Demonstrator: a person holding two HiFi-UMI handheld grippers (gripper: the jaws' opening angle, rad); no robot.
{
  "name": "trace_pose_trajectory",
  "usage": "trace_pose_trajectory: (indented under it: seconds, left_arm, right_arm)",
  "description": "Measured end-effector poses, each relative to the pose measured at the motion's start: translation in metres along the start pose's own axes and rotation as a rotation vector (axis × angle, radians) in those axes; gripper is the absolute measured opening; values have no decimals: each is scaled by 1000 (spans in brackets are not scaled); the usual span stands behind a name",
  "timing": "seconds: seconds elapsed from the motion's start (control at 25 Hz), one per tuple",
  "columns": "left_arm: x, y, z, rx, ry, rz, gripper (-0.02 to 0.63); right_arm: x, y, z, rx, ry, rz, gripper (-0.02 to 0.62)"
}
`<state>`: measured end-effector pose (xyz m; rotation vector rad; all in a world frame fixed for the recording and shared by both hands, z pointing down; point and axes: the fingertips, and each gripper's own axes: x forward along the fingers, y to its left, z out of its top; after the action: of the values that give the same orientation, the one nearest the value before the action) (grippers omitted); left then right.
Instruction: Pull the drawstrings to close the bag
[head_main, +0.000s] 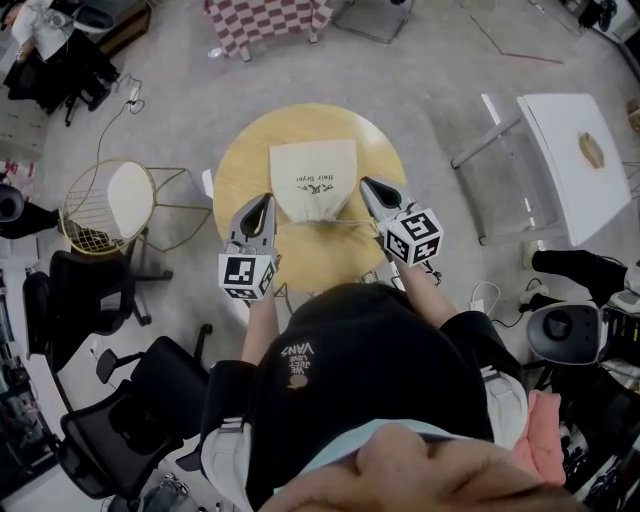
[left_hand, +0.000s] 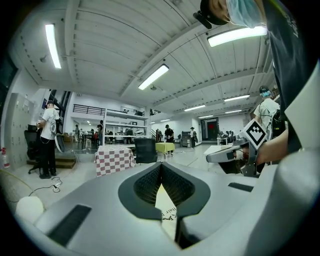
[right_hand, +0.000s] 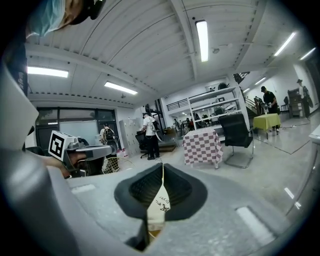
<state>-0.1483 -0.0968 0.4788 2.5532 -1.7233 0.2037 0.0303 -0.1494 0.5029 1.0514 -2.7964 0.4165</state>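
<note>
A cream drawstring bag (head_main: 313, 165) with dark print lies flat on the round wooden table (head_main: 240, 165); its gathered end faces me. My left gripper (head_main: 266, 198) is at the bag's left edge with its jaws shut; I see nothing between the pads (left_hand: 172, 182), and the bag (left_hand: 167, 207) shows below them. My right gripper (head_main: 366, 183) sits at the bag's right edge, also shut. A thin pale cord runs up the seam of its pads (right_hand: 175, 187), above the bag (right_hand: 159, 202). A drawstring (head_main: 352, 222) lies across the table from the gathered end toward the right gripper.
A wire-frame side table (head_main: 105, 205) stands left of the round table, with black office chairs (head_main: 90, 290) nearer me. A white folding table (head_main: 575, 160) is at the right. A checkered-cloth table (head_main: 265, 25) is beyond. Cables lie on the floor (head_main: 485, 295).
</note>
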Motion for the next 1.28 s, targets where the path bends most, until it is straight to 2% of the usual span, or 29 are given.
trace_pose_trajectory:
  seconds: [0.48,1.28]
  left_arm:
    - [0,-11,-1,-6,5,-3,11]
    - [6,-9,0,5,15,-14,11]
  right_arm:
    - [11,15,-1,-32,33,77,-2]
    - [24,17,-4,-97,82,88,-3]
